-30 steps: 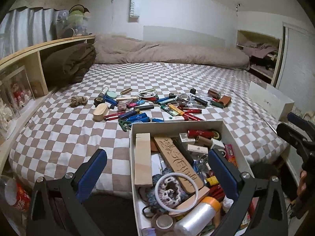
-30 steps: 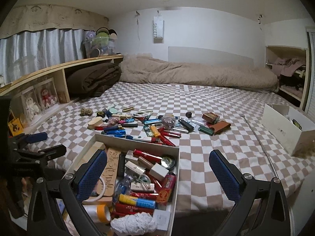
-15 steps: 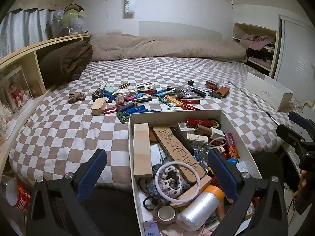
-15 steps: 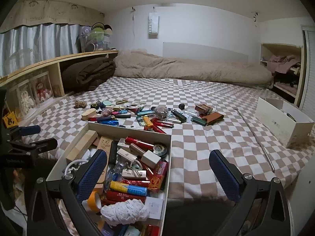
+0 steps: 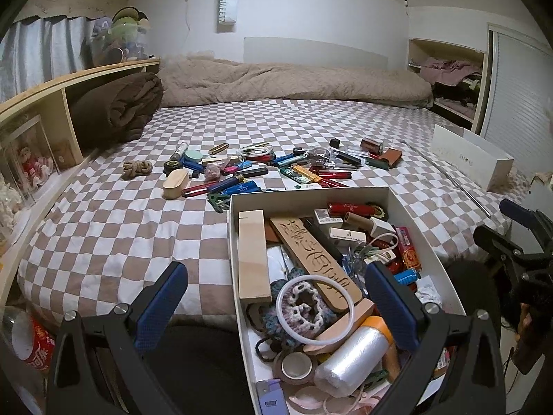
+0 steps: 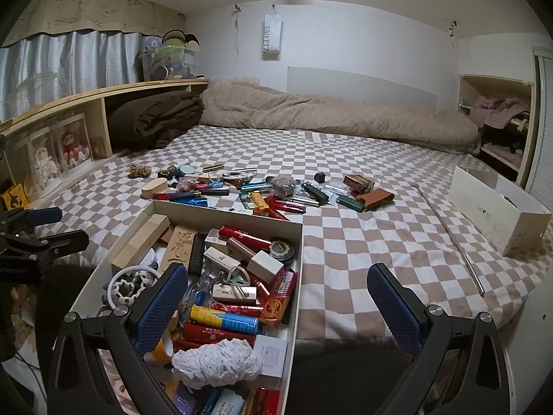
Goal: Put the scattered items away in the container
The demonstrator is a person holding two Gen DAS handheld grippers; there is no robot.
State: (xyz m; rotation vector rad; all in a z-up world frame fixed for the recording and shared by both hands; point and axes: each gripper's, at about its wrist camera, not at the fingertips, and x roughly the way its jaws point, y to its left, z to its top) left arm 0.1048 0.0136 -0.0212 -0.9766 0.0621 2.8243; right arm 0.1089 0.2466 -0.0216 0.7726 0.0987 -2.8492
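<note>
A: We see a white cardboard box [image 5: 408, 207] sitting at the near edge of the bed [image 5: 103, 235], its checked brown-and-white cover soft and slightly rumpled. The box is heaped: a pale wooden block [image 5: 254, 256] along its left wall, a carved flat wooden board [image 5: 314, 259], a thin white ring [image 5: 316, 306] lying on a knitted piece, and a shiny roll of clear film [image 5: 352, 356].

B: And the loose things [image 5: 276, 169] lie in a band across the middle of the bed, just beyond the box's far wall: slim red and blue tubes, a rounded wooden case [image 5: 176, 183], a knot of rope [image 5: 138, 167] off toward the left edge.

A: From the right camera we get what the left one hides: a fluffy white ball of yarn [image 6: 216, 363] at the box's near end, and a yellow-and-blue tube [image 6: 224, 320]. It also looks into the open white carton [image 6: 497, 214] by the bed's right edge, with a thin metal rod [image 6: 459, 238] beside it.

B: Our left tongs [image 5: 276, 307] are spread wide, blue textured pads holding nothing, hovering over the box's left wall.

A: Our right tongs [image 6: 276, 307] are spread just as wide and empty, over the box's right wall.
</note>
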